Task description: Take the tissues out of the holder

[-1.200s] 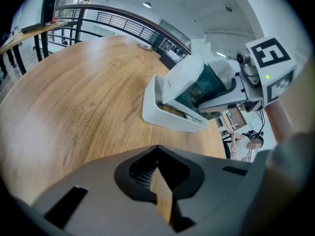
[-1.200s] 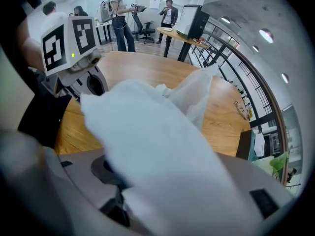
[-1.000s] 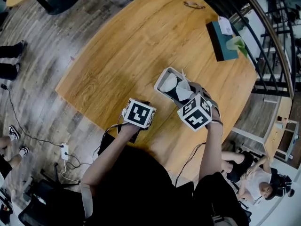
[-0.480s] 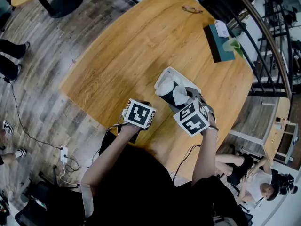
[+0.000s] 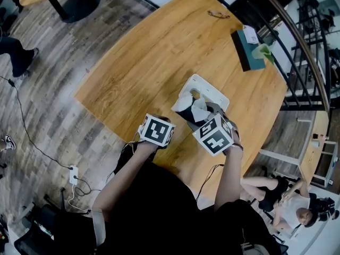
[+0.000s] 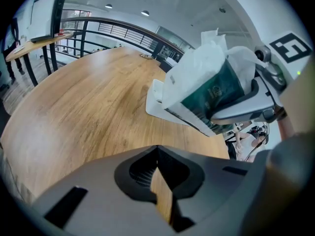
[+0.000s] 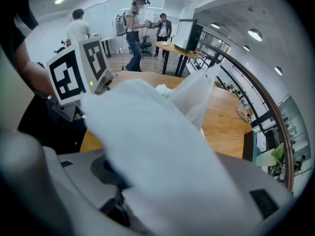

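Right tool (image 5: 203,115) is clamped on the tissue pack (image 5: 190,106). Its own view is filled with white tissue lying between the jaws. Left tool (image 6: 160,186) sits nearest the person, jaws all but together with nothing between them, only a sliver of table showing through. It hangs just beside the right tool and touches neither pack nor holder.

Change noted: a second ago the pack lay down in the well of the white holder (image 5: 211,89). It is now drawn up and back toward the person, and the far part of the well stands bare. The left gripper view shows the green wrapper (image 6: 211,85) slanting up out of the holder. Its lower end is still at the near rim, and whether it has cleared that rim cannot be told.

Assessment: extraction is well advanced but not confirmed complete. The next move must finish lifting the pack clear. The holder is unbraced, so it may drag or tip with the pack.

Beyond the holder, the wooden table (image 5: 149,52) is open as far as a second green tissue box (image 5: 247,51) near its far edge, well apart from the work.
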The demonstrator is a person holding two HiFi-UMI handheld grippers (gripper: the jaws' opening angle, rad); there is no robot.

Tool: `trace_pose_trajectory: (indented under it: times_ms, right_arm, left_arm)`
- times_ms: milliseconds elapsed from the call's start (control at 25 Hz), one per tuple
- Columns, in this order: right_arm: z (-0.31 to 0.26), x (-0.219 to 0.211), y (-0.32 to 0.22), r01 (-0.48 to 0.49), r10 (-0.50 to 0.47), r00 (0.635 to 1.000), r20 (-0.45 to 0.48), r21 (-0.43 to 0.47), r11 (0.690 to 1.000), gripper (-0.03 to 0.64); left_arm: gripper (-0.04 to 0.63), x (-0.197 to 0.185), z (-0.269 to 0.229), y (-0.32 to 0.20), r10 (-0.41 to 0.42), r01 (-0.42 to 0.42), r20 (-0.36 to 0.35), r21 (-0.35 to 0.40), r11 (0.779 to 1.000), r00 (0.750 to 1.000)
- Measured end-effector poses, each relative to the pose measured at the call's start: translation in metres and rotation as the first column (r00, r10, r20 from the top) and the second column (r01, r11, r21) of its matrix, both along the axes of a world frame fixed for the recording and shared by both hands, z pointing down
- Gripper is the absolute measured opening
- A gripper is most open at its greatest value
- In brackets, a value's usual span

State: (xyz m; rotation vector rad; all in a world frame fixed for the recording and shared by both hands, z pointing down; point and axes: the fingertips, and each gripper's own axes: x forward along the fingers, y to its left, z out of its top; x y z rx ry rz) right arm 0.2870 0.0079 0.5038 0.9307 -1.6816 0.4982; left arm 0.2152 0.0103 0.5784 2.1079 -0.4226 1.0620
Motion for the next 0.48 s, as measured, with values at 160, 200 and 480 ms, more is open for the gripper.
trace_pose_trajectory:
  times_ms: [160, 200, 480]
  right_arm:
    - [0.005, -0.014, 0.005, 0.013, -0.013, 1.000, 0.006, 0.002, 1.000, 0.307]
    - [0.007, -0.017, 0.006, 0.016, -0.016, 1.000, 0.011, 0.000, 1.000, 0.308]
    - [0.027, -0.044, 0.016, 0.037, -0.036, 0.998, 0.042, -0.011, 0.999, 0.308]
  left_arm:
    - [0.008, -0.014, 0.001, 0.007, -0.012, 0.012, 0.014, 0.000, 1.000, 1.000]
    - [0.008, -0.017, 0.002, 0.008, -0.017, 0.017, 0.015, -0.003, 1.000, 1.000]
    - [0.008, -0.037, 0.006, 0.017, -0.057, 0.058, 0.026, -0.015, 0.998, 0.998]
